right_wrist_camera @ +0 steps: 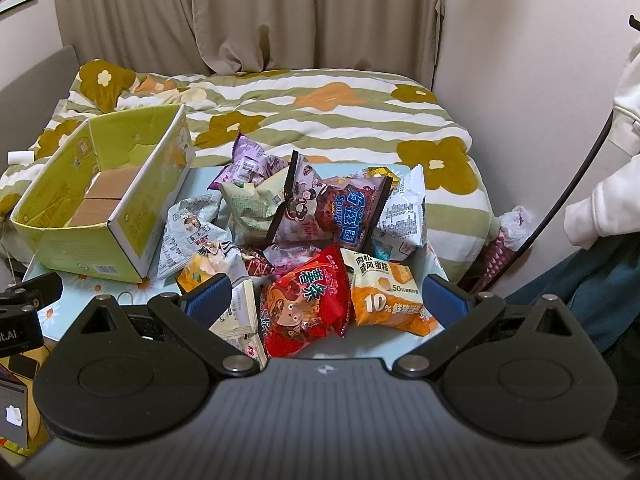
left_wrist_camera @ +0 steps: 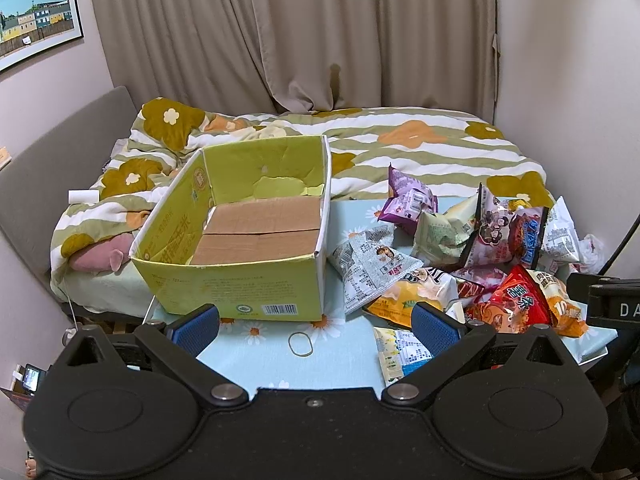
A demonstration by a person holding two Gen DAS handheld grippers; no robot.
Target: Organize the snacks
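Both my tools are released, nothing held; left gripper (left_wrist_camera: 316,326) hangs at lower centre of its view over bare tablecloth, jaws wide; right gripper (right_wrist_camera: 326,302) spread wide at lower centre, straddling the near edge of the snack pile (right_wrist_camera: 312,232).

Task things: the pile sits centre frame in the right view, right half in the left view; the open cardboard box (left_wrist_camera: 248,236) is centre-left, empty, brown flaps showing on its floor, touching the pile's left edge.

Risks, my judgement: packets are slick, puffy film pillows, air-filled; a pinch on the belly may squirt one out or crush the contents; crimped end seals look like the safer hold. The red fries bag (right_wrist_camera: 308,308) and orange cake packet (right_wrist_camera: 388,300) overlap, so closing here could catch 2 at once or drag a neighbour. The pile runs to the right edge of the table (left_wrist_camera: 256,356); a nudge could tip packets off toward the bed. The box is light card with a dented far wall; it may slide on the smooth floral cloth if bumped. A rubber band (left_wrist_camera: 301,345) lies loose by the left tool; could snag.
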